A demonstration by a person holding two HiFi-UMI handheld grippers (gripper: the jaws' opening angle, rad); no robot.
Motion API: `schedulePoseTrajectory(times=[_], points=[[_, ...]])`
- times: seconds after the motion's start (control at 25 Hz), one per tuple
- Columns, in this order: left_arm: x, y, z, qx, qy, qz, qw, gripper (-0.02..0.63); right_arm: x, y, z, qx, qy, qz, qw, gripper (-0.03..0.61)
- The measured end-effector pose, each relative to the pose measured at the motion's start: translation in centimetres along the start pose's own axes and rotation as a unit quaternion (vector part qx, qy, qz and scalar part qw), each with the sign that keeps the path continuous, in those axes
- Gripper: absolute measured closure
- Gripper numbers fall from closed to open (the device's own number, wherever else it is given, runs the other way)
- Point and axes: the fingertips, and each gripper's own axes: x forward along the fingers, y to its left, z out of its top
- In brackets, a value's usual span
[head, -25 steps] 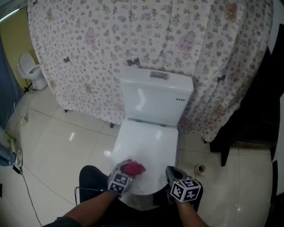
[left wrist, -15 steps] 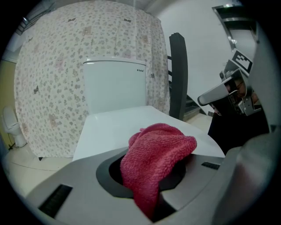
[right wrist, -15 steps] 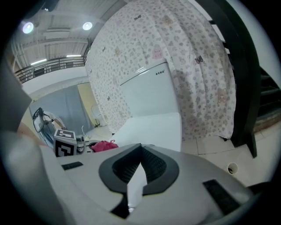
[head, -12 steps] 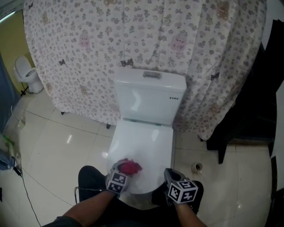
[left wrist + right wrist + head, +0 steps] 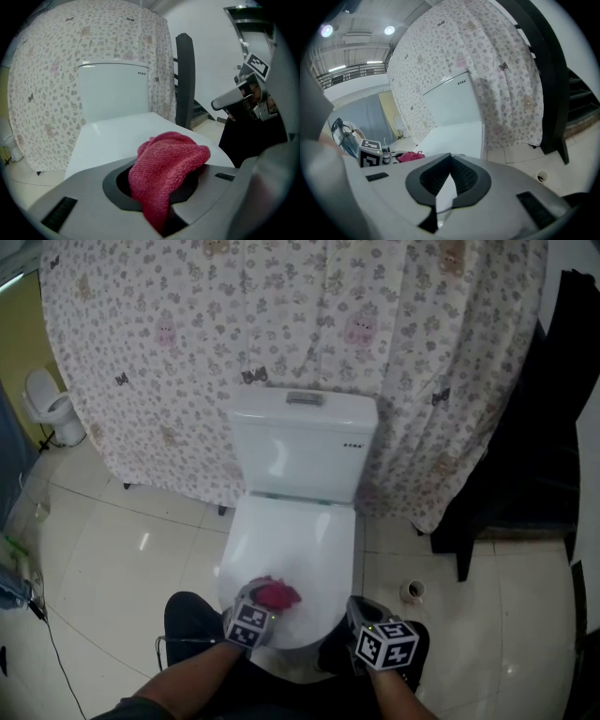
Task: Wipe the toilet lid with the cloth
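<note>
- Item, left tool [image 5: 159, 199]: jaws closed on the cloth [image 5: 168, 159], a red terry piece bunched between the pads, one fold hanging below them.
- Item, cloth, location: on the near end of the toilet lid [image 5: 291, 540], left of its centre line, seemingly resting on the white surface.
- Item, right tool [image 5: 449, 180]: jaws drawn together at the tips, nothing held between them; positioned just beside the lid's near right corner, off the wiping surface.
- Item, toilet lid: lowered, white, glossy; the greater part, from the cloth up to the cistern [image 5: 300, 451], lies bare.
- Surroundings: flowered curtain [image 5: 281, 315] behind the cistern; pale tiled floor [image 5: 122, 540] on both sides.
- Change over the last second: the whole scene sits lower and further left in the head view, a shift of the camera. Both tools keep their posts at the near edge. The cloth stands perhaps a shade nearer the lid's middle, though the difference is slight.
- Reading for the task: wiping appears barely advanced, or paused, at the front edge. The remaining strokes would probably run forward toward the cistern.
</note>
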Motion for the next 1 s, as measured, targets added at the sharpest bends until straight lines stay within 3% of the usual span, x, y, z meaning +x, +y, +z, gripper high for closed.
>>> schedulePoseTrajectory(times=[0.2, 0.68, 1.0], points=[[0.6, -1.4, 0.5, 0.006, 0.002, -0.015, 0.9999, 0.541, -1.0, -0.7, 0.0, 0.005, -0.004, -0.006, 1.0, 0.574], [3.0, -7.7, 1.8, 0.033, 0.008, -0.101, 0.9943, 0.541, -3.5, -2.9, -0.5, 0.019, -0.011, -0.02, 1.0, 0.574], [4.5, -12.0, 3.1, 0.093, 0.009, -0.156, 0.9833, 0.541, -5.1, -4.1, -0.5, 0.028, -0.019, -0.031, 0.999, 0.574]])
